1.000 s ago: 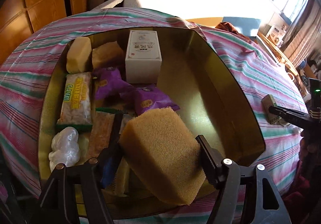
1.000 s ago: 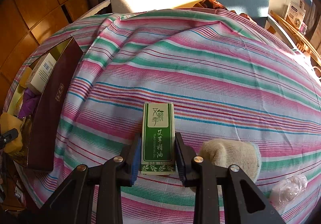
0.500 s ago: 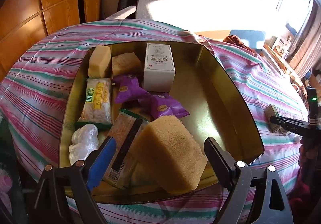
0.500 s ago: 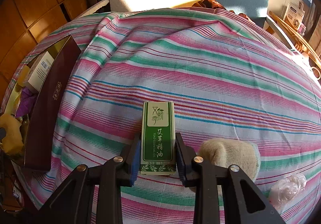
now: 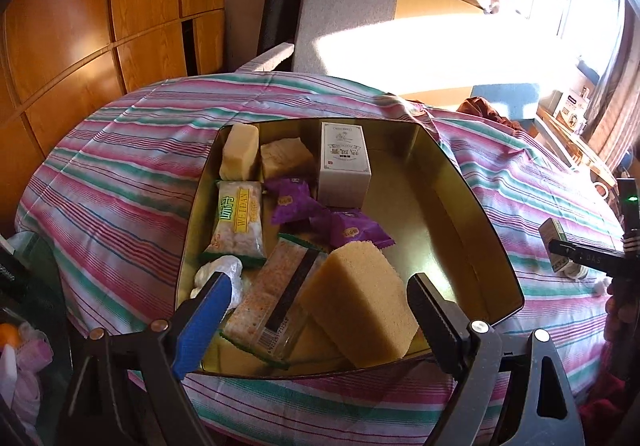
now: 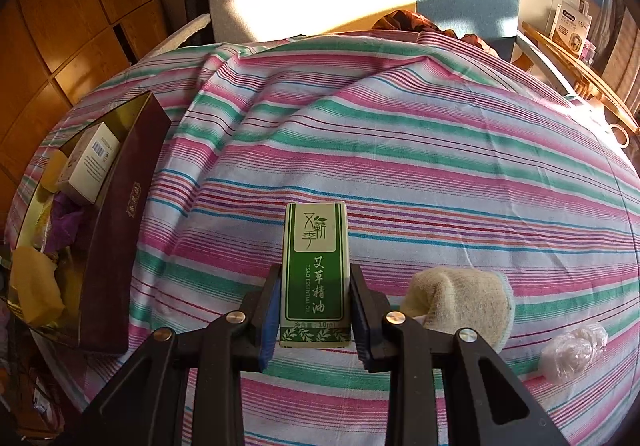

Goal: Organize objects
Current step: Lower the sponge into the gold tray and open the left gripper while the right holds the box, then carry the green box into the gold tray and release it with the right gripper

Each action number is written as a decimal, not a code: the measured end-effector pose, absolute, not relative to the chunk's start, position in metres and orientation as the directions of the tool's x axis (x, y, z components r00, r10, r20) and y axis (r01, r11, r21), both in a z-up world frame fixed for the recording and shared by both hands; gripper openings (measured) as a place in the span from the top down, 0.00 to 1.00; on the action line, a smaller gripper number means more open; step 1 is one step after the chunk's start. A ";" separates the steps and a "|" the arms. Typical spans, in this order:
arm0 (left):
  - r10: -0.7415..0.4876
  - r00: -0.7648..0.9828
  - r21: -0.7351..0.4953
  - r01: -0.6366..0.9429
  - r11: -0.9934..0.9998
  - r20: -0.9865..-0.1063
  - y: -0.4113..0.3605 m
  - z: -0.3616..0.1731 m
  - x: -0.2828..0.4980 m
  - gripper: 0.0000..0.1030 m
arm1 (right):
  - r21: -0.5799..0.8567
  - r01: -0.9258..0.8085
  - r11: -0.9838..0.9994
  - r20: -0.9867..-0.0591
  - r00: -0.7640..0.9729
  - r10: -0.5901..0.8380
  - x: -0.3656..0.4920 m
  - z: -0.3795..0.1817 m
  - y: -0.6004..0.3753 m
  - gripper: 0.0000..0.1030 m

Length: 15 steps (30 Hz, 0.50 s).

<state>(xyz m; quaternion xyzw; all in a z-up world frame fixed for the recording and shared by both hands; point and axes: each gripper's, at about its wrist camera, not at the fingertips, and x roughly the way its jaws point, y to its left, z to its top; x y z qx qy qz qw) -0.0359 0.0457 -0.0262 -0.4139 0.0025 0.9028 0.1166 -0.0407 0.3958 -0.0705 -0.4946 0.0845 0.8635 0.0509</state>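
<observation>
1. The left hand-held gripper is spread wide, above the near end of the open box with shiny gold walls. Nothing is pinched in it.
2. The big yellow sponge block lies in the near end of the box, between the spread fingers but not touched by them. It leans on a long pink snack bar in a clear wrapper.
3. The sponge looks soft and bumpy, with a flat top and steep sides. I think it would squash if pressed.
4. More things sit in the box: a white paper carton, purple candy packs and a rice snack pack with a yellow label.
5. The right hand-held gripper is pressed together on a small green and white oil box. The little box is out on the pink and green striped cloth, well apart from the gold box.
6. Just beside it lie a cream knitted sock and a crumpled clear plastic wrap.
7. I think the sponge step is done. The oil box looks like the next thing to go in.
8. That move calls for lifting the oil box over the dark red side wall and setting it on the bare gold floor.
</observation>
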 end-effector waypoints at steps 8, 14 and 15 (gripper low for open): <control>0.219 -0.638 -0.109 -0.207 -0.972 -0.739 0.039 -0.025 -0.033 0.13 | 0.174 -0.021 -0.985 -0.803 -0.581 -0.130 -0.047 -0.023 0.319 0.71; 0.228 -0.639 -0.135 -0.192 -0.972 -0.735 0.029 -0.026 -0.031 0.13 | 0.161 0.115 -0.980 -0.799 -0.568 -0.198 -0.064 -0.006 0.247 0.71; 0.229 -0.641 -0.140 -0.188 -0.972 -0.733 0.026 -0.026 -0.031 0.13 | 0.144 0.129 -0.981 -0.806 -0.559 -0.192 -0.068 -0.008 0.237 0.71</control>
